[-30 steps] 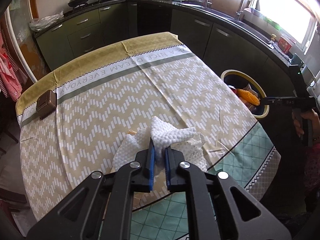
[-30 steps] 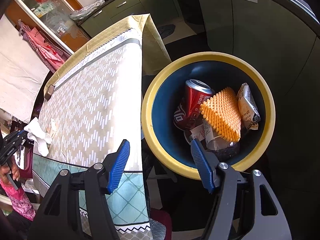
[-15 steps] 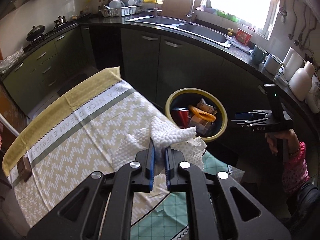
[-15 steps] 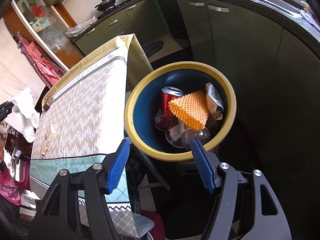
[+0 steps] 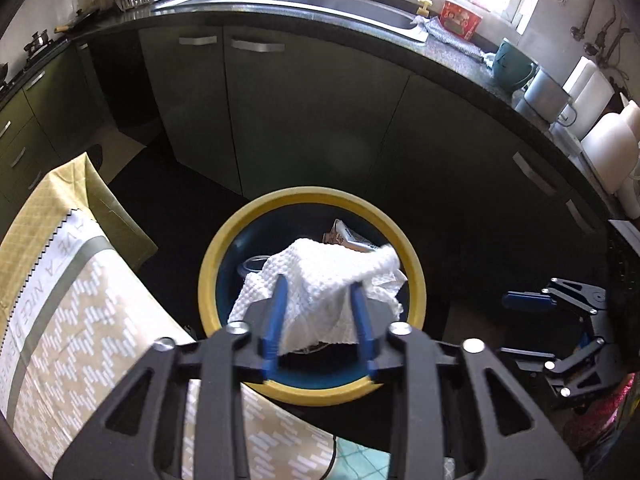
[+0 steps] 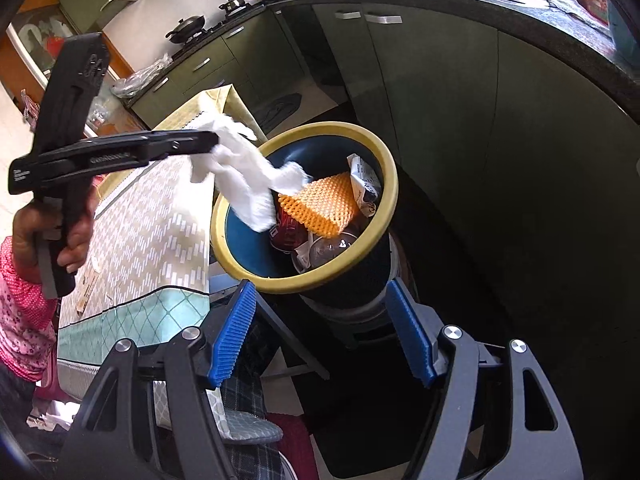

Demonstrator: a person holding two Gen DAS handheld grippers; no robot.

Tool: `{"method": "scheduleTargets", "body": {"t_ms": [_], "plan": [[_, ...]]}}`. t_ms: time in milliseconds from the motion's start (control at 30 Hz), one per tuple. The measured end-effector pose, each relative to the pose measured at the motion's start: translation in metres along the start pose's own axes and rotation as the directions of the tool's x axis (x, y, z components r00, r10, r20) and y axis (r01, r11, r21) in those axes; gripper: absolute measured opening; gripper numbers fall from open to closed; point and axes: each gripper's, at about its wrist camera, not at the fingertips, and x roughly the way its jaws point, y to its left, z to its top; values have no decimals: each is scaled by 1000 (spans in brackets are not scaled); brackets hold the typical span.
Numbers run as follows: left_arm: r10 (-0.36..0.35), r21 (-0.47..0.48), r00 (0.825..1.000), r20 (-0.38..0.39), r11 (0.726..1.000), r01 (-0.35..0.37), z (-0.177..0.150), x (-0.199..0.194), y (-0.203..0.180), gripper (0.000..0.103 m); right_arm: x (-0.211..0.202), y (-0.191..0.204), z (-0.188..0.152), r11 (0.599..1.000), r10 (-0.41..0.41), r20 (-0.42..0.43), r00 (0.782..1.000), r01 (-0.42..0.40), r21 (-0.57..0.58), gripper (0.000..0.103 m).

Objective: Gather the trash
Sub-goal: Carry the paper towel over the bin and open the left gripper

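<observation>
My left gripper (image 5: pixel 318 290) is open right above the yellow-rimmed blue trash bin (image 5: pixel 416 276). A white crumpled paper towel (image 5: pixel 324 276) hangs loose between its spread fingers over the bin mouth. In the right wrist view the towel (image 6: pixel 244 176) dangles from the left gripper's tip (image 6: pixel 212 144) over the bin (image 6: pixel 384 160), which holds a red can (image 6: pixel 286 232), an orange foam net (image 6: pixel 320 204) and a wrapper (image 6: pixel 366 186). My right gripper (image 6: pixel 320 336) is open and empty, low in front of the bin.
The table with the patterned cloth (image 5: pixel 80 320) stands left of the bin. Dark green kitchen cabinets (image 5: pixel 320 112) and a counter with a sink (image 5: pixel 340 4) curve behind it. Small scraps (image 6: pixel 86 292) lie on the cloth near the table's near edge.
My left gripper carried the paper towel from the table to above the bin and opened its fingers. My right gripper drew back and lower from the bin, still open.
</observation>
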Motion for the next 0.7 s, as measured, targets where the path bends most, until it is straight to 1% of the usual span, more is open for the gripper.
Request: {"method": "scheduleTargets", "body": {"t_ms": [33, 100, 167, 233, 300, 400, 467, 533, 600, 667, 700], "plan": [[14, 5, 1000, -4, 1000, -14, 0, 6, -3, 50, -1, 0, -1, 1000, 1, 0, 1000, -1, 2, 67], [14, 2, 1000, -11, 1000, -14, -1, 7, -5, 50, -1, 0, -3, 1000, 4, -1, 1000, -4, 0, 67], [0, -26, 1000, -4, 1000, 0, -5, -6, -1, 50, -1, 2, -4, 1000, 9, -2, 1000, -9, -4, 67], [-3, -46, 1000, 24, 999, 4, -14, -31, 4, 50, 0, 5, -4, 1000, 14, -6, 1000, -14, -12, 67], [2, -71, 998, 64, 997, 3, -30, -64, 12, 53, 3, 10, -2, 1000, 20, -12, 1000, -20, -24, 67], [18, -134, 992, 127, 991, -1, -66, -121, 30, 60, 8, 24, 3, 998, 32, -24, 999, -34, -58, 67], [59, -174, 986, 158, 984, -31, -98, -159, 47, 62, 12, 40, 6, 994, 43, -37, 998, -47, -98, 68], [130, -220, 976, 176, 971, -90, -132, -193, 63, 63, 17, 61, 11, 986, 62, -58, 996, -71, -154, 68], [215, -282, 960, 178, 946, -160, -170, -223, 82, 65, 25, 90, 16, 968, 107, -88, 990, -124, -217, 68], [292, -349, 942, 168, 911, -220, -206, -248, 98, 66, 36, 127, 18, 935, 147, -139, 979, -183, -302, 68], [327, -386, 932, 159, 889, -246, -225, -258, 106, 66, 43, 149, 17, 913, 157, -166, 973, -207, -352, 70]]}}
